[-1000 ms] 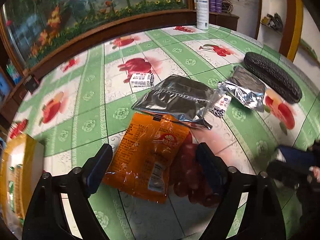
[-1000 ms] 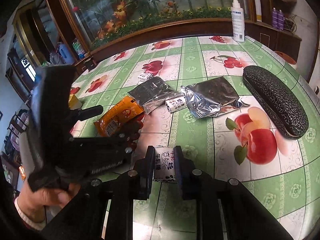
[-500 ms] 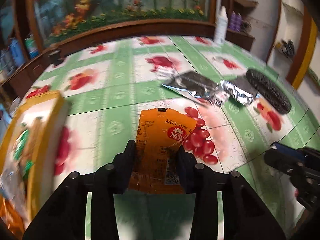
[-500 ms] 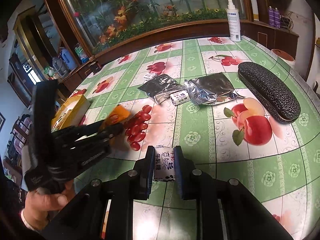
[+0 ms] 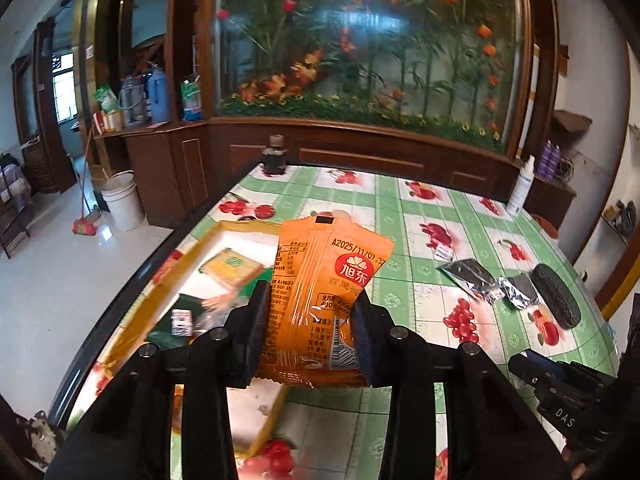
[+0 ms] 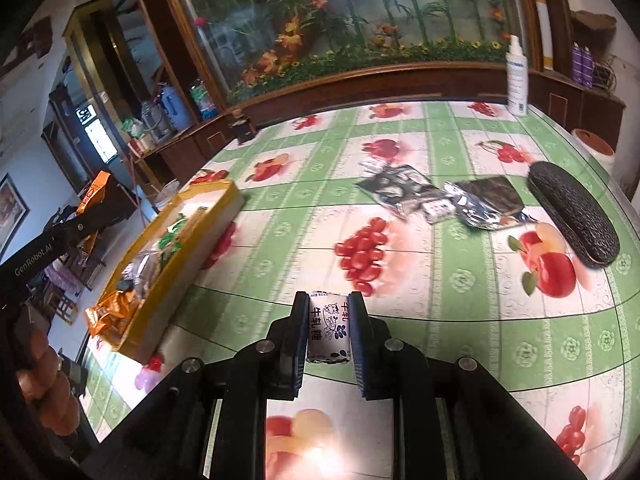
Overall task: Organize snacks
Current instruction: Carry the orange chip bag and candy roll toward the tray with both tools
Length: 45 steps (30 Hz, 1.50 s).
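Note:
My left gripper (image 5: 310, 332) is shut on an orange snack packet (image 5: 320, 296) and holds it upright in the air above the right part of a yellow box (image 5: 180, 268) that holds several snacks. My right gripper (image 6: 330, 330) is shut on a small white candy with blue print (image 6: 329, 326) above the table. The yellow box (image 6: 188, 248) also shows at the left of the right wrist view. Two silver packets (image 6: 404, 190) (image 6: 488, 200) and a small white candy (image 6: 438, 209) lie on the table further back.
The table has a green and white fruit-print cloth (image 6: 440, 280). A black textured case (image 6: 572, 212) lies at the right. A white spray bottle (image 6: 517, 78) stands at the far edge and a dark jar (image 5: 274, 156) at the far left corner.
My left gripper closed on the orange packet, lifted it off the table and swung left over the yellow box. My right gripper kept hold of the candy and drifted left.

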### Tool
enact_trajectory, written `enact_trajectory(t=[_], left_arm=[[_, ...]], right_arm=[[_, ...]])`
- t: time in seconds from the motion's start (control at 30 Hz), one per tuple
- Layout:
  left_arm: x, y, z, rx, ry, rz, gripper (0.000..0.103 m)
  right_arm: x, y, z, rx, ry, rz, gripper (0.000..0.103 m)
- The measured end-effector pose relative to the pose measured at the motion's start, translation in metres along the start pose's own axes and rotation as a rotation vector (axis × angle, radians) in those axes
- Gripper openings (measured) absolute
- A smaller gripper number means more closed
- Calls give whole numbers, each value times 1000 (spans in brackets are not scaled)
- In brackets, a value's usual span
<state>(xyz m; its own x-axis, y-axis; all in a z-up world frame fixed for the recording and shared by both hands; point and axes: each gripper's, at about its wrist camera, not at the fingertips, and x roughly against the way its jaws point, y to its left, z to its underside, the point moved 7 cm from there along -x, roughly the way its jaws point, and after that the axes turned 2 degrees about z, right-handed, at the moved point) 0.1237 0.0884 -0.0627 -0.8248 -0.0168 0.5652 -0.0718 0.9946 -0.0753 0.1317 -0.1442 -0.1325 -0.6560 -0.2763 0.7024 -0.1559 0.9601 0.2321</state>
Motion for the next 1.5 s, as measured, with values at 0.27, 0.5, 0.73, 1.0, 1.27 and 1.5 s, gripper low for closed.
enact_trajectory(t=[0.27,0.5,0.73,1.0,1.27,1.5], left_arm=[[34,32,-13,65,-75,1,36],[52,44,-23,75,-137,-10,36],[53,54,-24,93,-145,-22,36],[52,60,-21,108,-139,-32,36],[40,70,-15,126,-108,-34,36],[4,103,13,176,1,-51,36]], right_arm=[[20,54,-12,79,-41,-47,20],[29,82,-18,125,-59,-62,20],[29,94,-20,143,-60,-74,20],[25,102,-20,154,-56,-81,20],[18,111,-20,171,-46,-91,20],[-12,144,-18,200,-5,-155,20]])
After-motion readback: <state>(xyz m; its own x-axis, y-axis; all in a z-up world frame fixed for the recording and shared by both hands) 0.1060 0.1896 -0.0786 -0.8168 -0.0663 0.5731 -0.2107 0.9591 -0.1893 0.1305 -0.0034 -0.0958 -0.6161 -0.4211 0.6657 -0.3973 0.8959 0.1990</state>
